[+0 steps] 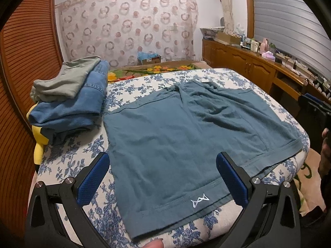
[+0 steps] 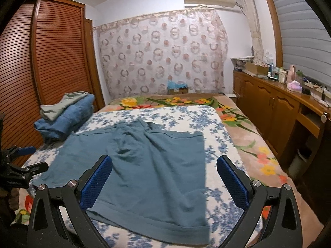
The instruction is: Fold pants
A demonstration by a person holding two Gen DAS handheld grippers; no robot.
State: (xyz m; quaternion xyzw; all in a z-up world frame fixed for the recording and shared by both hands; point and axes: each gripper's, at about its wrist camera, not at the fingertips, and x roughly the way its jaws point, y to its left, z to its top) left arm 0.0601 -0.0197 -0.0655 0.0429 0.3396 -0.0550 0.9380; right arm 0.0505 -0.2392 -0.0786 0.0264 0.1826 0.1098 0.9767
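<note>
Right under your left tongs (image 1: 163, 177) the pants (image 1: 186, 136) are lying spread flat on the floral bed cover (image 1: 68, 165), near hem closest to you. You're holding both tools with jaws wide apart, nothing gripped; the right tongs (image 2: 164, 177) are hovering over the other leg. You're probably lining up the first fold, so be pinching each hem corner cleanly, taking both layers, and lifting evenly. Stay clear of the stacked clothes (image 1: 68, 107) at your left.
</note>
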